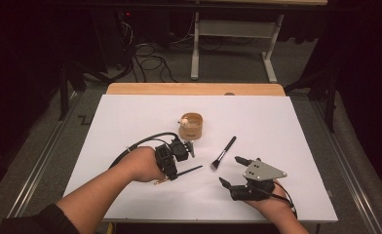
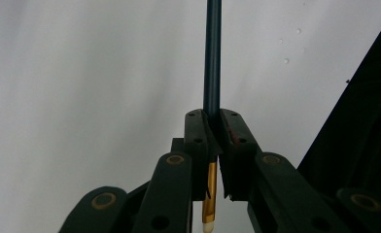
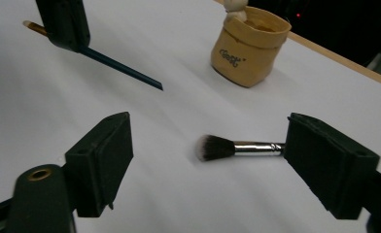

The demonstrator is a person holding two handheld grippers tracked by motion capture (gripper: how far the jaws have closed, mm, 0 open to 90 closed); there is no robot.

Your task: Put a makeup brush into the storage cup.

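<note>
We see the left gripper (image 1: 191, 149) near the middle of the white bench (image 1: 130, 117), its fingers (image 2: 198, 141) pinching a thin dark-handled brush (image 1: 186, 172) across its shaft. In the left gripper view the dark handle runs straight up from between the pressed fingers, while the gold ferrule and pale tip hang below them. From above, this thin brush sticks out level toward the right, its handle end pointing at the right gripper (image 1: 232, 170), which sits near the front right of the bench with its fingers (image 3: 101, 155) spread wide and nothing between the pads. In the right gripper view a fluffy makeup brush (image 3: 227, 147) lies flat on the bench just beyond those open fingers, its dark-tipped bristle head facing left and its silver ferrule running behind the right-hand finger. In the high view the same makeup brush lies slanted between the two grippers, bristles toward us and black handle angled up toward the far right. A small tan pouch (image 1: 191, 126) stands upright just behind the left gripper, holding something with a pale rounded top at its left rim.
</note>
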